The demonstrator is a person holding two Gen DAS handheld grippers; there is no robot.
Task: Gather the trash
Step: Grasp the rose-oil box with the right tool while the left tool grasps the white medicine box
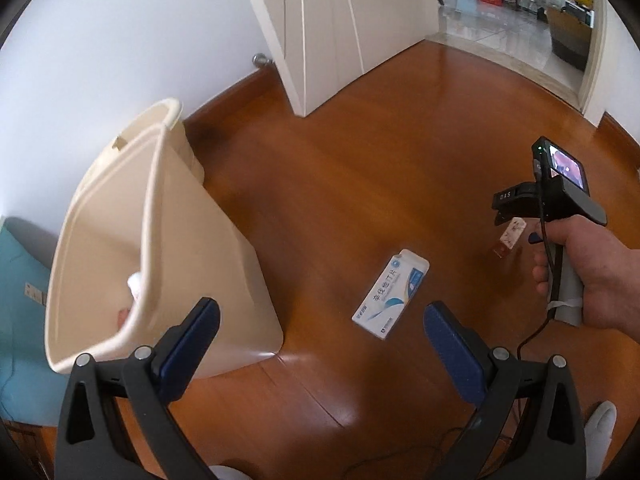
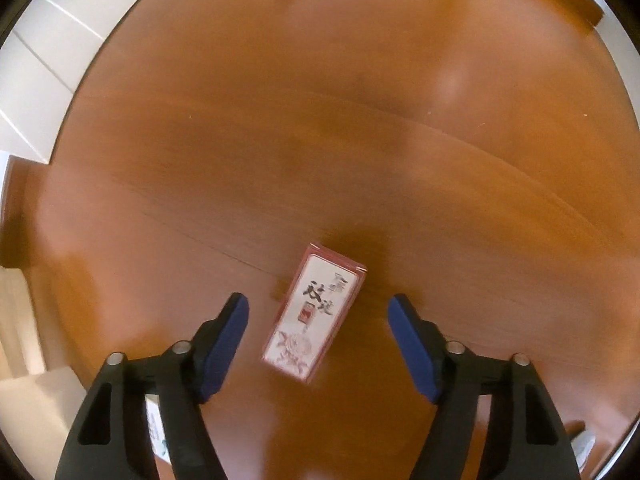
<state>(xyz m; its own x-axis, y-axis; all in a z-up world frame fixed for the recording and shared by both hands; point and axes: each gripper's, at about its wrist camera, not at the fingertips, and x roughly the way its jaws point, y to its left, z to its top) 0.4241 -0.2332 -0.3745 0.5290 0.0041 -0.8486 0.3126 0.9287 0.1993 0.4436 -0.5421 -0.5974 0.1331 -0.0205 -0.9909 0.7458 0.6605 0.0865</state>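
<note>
A red and white box (image 2: 314,314) with black characters lies flat on the wooden floor, between the blue pads of my open right gripper (image 2: 318,314), which hovers just above it. In the left wrist view the same box (image 1: 512,236) shows under the right gripper (image 1: 508,220). A white and blue medicine box (image 1: 392,294) lies on the floor ahead of my open, empty left gripper (image 1: 320,320). A beige bin (image 1: 120,240) stands to the left and holds some trash.
A white wall and white door panels (image 1: 340,32) stand at the back, with a doorway to a tiled room at the far right. A teal mat (image 1: 16,280) lies left of the bin. A cable trails near my right hand.
</note>
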